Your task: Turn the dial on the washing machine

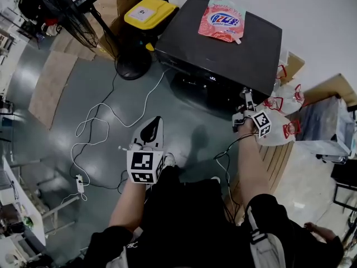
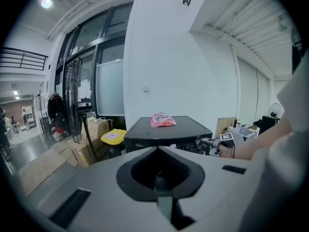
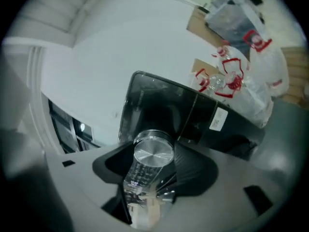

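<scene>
The black washing machine (image 1: 217, 43) stands ahead of me with a pink detergent pouch (image 1: 222, 20) lying on its lid. My right gripper (image 1: 245, 102) reaches the machine's front panel near its right corner. In the right gripper view the jaws of that gripper (image 3: 154, 167) are shut on the round silver dial (image 3: 153, 150), one jaw on each side. My left gripper (image 1: 149, 133) hangs low over the floor, well short of the machine, jaws together and empty. The left gripper view shows this gripper (image 2: 161, 187), the machine (image 2: 166, 129) and the pouch (image 2: 161, 120).
A yellow-lidded bin (image 1: 149, 13) and a fan base (image 1: 134, 66) stand left of the machine, with cardboard boxes (image 1: 114, 4) behind. White cables (image 1: 95, 127) and a power strip (image 1: 80, 183) lie on the grey floor. Plastic bags with red print (image 1: 284, 110) pile up at the right.
</scene>
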Demonstrator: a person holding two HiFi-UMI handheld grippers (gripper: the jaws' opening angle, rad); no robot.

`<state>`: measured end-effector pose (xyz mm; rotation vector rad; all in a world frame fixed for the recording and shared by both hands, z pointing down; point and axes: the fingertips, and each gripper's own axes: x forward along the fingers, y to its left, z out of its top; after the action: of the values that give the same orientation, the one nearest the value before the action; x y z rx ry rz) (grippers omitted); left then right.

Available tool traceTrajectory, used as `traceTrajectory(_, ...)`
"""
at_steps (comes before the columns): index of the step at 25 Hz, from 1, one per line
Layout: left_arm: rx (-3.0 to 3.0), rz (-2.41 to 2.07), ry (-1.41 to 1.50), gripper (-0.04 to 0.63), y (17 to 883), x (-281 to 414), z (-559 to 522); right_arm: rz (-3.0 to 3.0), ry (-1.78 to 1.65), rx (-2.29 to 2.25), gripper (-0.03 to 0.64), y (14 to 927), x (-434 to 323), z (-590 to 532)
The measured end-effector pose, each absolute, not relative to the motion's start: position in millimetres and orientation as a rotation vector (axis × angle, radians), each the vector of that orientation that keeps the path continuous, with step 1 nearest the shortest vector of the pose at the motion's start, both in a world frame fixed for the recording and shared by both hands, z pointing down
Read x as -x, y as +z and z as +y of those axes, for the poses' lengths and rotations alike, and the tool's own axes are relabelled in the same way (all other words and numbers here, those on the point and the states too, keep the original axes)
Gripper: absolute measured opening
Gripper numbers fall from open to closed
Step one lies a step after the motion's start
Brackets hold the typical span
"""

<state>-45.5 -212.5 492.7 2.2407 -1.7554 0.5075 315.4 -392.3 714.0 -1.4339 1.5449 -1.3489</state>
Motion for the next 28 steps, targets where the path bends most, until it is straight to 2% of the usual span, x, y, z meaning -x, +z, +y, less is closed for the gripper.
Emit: traceTrajectory(28, -2.215, -1.762, 0.525, 0.012, 499.8, 51.0, -212.4, 1.127, -1.400, 1.157, 0.273, 725.6, -317.8, -391.6)
